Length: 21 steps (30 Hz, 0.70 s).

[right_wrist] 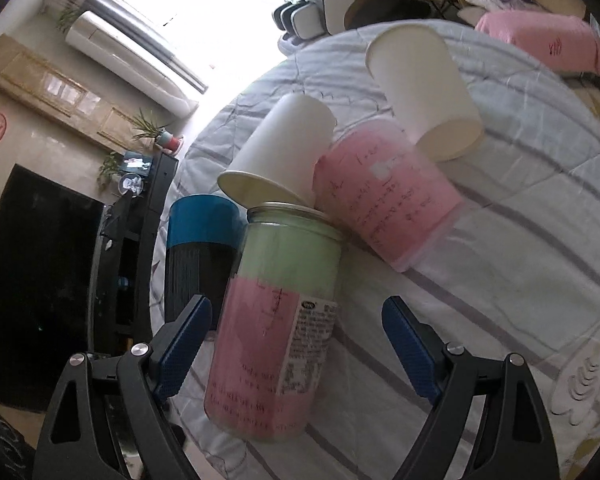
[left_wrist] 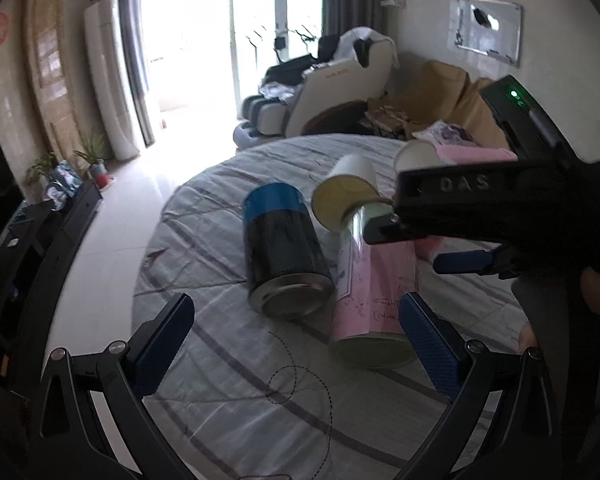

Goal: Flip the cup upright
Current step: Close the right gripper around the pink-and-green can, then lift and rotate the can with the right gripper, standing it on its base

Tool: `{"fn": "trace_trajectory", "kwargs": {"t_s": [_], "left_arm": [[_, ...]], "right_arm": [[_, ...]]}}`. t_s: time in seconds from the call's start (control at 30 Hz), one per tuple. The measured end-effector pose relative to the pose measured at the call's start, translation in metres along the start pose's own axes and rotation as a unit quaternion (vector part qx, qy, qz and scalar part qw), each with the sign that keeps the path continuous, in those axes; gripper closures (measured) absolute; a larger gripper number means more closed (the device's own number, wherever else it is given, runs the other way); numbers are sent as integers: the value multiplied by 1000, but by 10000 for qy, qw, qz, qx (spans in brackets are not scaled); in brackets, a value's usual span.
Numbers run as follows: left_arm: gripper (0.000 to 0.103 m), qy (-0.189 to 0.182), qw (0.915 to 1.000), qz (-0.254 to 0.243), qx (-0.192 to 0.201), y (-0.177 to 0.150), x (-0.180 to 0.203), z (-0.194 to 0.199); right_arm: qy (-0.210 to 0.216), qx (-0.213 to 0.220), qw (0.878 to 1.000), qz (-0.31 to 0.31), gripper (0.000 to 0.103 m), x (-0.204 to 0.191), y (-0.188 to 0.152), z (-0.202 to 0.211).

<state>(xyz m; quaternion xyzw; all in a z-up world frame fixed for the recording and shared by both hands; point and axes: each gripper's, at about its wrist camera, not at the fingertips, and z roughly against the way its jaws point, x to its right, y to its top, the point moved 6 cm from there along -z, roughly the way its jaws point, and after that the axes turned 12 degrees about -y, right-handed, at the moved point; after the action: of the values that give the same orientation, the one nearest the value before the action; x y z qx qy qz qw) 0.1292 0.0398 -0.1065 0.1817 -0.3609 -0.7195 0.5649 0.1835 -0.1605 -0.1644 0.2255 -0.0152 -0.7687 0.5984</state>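
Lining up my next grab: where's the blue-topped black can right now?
In the right wrist view the blue-topped black can stands at left on the striped cloth, just left of the green-and-pink jar between the open hand-held gripper fingers.

Your grippers' blue finger pads [right_wrist: 184,344] look dimpled, on matt black plastic frames. Before you: two matt white paper cups [right_wrist: 284,148], a glossy pink-and-green labelled jar [right_wrist: 276,320], a shiny metal-bottomed blue-and-black canister [left_wrist: 280,252], and quilted grey striped cloth [left_wrist: 228,380].
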Motion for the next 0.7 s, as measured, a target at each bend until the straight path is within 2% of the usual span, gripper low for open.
{"fn": "trace_trajectory", "kwargs": {"t_s": [0.17,0.33,0.43,0.7], "left_arm": [[0,-177,9997,-28,-179,-2,-2,-18],[0,-335,9993,-45,-175,-3,1,-23],[0,-377,9991,-35,-196,-4,3,-24],[0,-599,9977,-92,-319,-17,20,-16]], "right_arm": [[13,-90,10000,-32,15,-1,2,-12],[106,-211,9997,27,16,-2,3,-18],[235,-77,9996,156,29,-5,0,-10],[277,365,9971,612,29,-9,-8,19]]}}
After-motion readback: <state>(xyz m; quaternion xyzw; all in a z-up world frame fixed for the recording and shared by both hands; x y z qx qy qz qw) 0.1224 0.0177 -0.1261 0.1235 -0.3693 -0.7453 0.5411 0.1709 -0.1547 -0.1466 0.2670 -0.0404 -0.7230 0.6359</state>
